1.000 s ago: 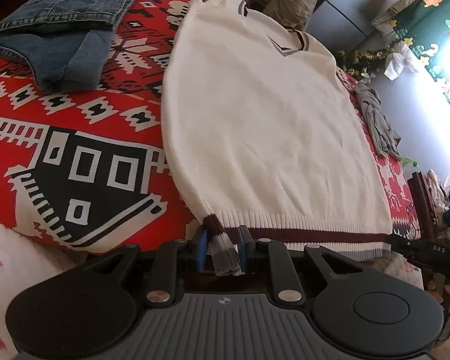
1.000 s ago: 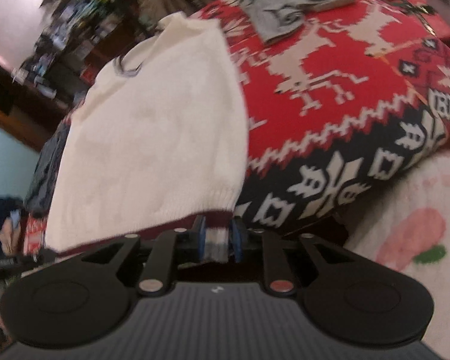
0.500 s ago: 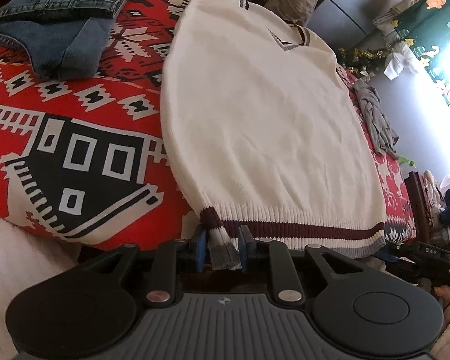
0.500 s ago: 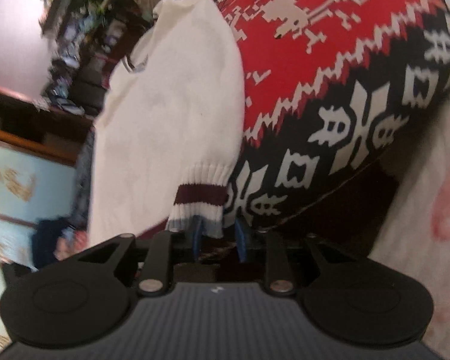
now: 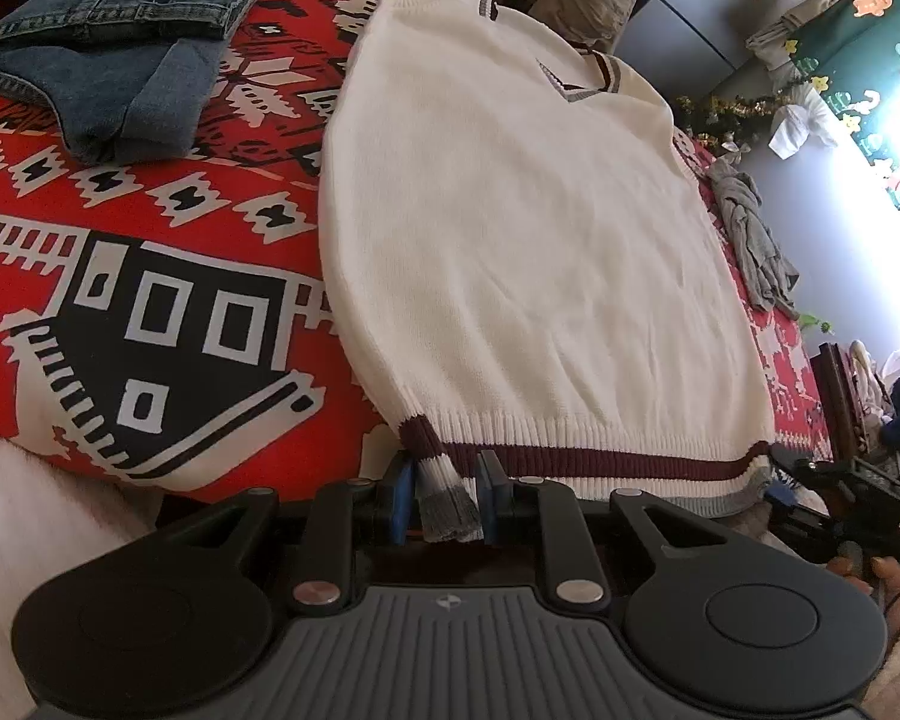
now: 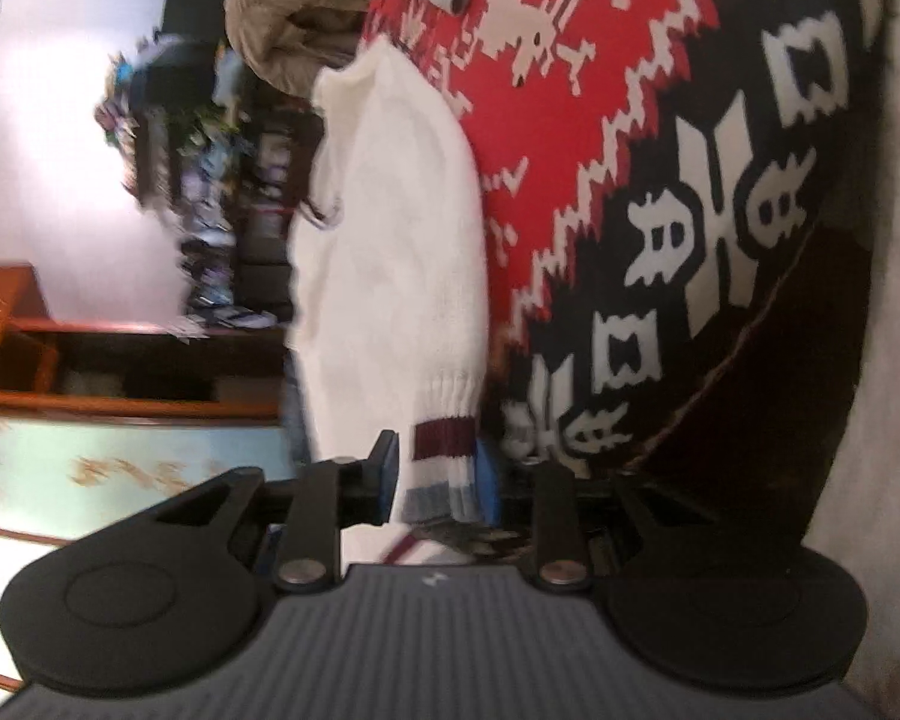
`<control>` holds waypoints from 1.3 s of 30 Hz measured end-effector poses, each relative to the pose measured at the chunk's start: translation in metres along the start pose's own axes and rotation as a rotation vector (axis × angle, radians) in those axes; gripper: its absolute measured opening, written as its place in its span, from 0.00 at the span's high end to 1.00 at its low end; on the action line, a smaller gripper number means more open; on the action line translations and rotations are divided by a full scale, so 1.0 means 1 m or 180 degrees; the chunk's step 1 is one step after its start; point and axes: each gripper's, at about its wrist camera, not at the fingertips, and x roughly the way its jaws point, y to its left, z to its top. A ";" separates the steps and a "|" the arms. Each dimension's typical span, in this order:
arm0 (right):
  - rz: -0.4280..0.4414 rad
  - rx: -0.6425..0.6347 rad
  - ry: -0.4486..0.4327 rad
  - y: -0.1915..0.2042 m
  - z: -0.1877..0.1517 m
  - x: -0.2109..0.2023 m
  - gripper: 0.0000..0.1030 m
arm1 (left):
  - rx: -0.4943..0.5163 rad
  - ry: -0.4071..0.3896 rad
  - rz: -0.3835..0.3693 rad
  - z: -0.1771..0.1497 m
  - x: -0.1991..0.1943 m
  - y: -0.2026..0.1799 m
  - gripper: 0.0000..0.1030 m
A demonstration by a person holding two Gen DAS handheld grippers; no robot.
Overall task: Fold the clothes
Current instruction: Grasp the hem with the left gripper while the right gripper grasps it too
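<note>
Left wrist view: a cream sweater lies flat on a red patterned blanket. The left gripper has its jaws closed on the striped hem corner nearest it. Folded jeans sit beside the sweater.

Right wrist view, blurred: the right gripper has its jaws clamped on the other hem corner, and the sweater stretches away over the blanket.

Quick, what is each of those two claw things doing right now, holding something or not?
Left gripper: shut on the white sweater, at one corner of its striped hem.
Right gripper: shut on the sweater's hem, at the other corner.
</note>
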 end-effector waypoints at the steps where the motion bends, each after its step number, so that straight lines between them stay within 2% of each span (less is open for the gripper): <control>1: -0.0012 -0.0078 -0.0013 0.003 0.001 0.005 0.70 | -0.0008 -0.0011 -0.0006 0.000 -0.001 0.000 0.81; 5: -0.0110 -0.0353 -0.0130 0.017 0.001 0.011 0.92 | -0.0105 -0.0060 0.0008 0.002 -0.004 0.003 0.82; 6: -0.0189 -0.0425 -0.0163 0.022 0.000 0.007 0.92 | -0.0122 -0.0067 0.0052 0.003 -0.004 0.004 0.86; 7: -0.0272 -0.0497 -0.0195 0.026 -0.002 0.003 0.92 | -0.0117 -0.0066 0.0129 0.003 -0.003 0.004 0.94; 14: -0.0852 -0.1004 -0.0419 0.058 -0.015 -0.028 0.95 | 0.0258 -0.0278 0.0517 -0.002 -0.020 -0.011 0.94; 19: -0.1267 -0.1365 -0.0579 0.080 -0.024 -0.050 0.96 | 0.0132 -0.0263 0.0578 0.001 -0.032 0.003 0.94; 23: -0.1494 -0.1380 -0.0498 0.072 -0.028 -0.055 0.96 | -0.0010 -0.0192 0.0647 -0.006 -0.026 0.004 0.94; 26: -0.1414 -0.1317 -0.0551 0.074 -0.033 -0.069 0.96 | 0.0089 -0.0375 0.0629 -0.010 -0.044 -0.005 0.94; 29: -0.1424 -0.1393 -0.0528 0.076 -0.033 -0.077 0.96 | -0.0055 -0.0232 0.0657 -0.011 -0.029 0.006 0.94; 31: -0.1511 -0.1249 -0.0408 0.065 -0.029 -0.070 0.96 | -0.0121 -0.0178 0.0676 -0.015 -0.024 0.011 0.94; 33: -0.1579 -0.1174 -0.0351 0.060 -0.031 -0.067 0.96 | 0.0006 -0.0270 0.0710 -0.020 -0.030 0.005 0.94; 35: -0.1582 -0.1319 -0.0355 0.064 -0.036 -0.070 0.96 | 0.0088 -0.0246 0.0745 -0.021 -0.026 0.002 0.94; 39: -0.1695 -0.1269 -0.0276 0.057 -0.033 -0.059 0.96 | -0.0059 -0.0134 0.0720 -0.018 -0.014 0.013 0.94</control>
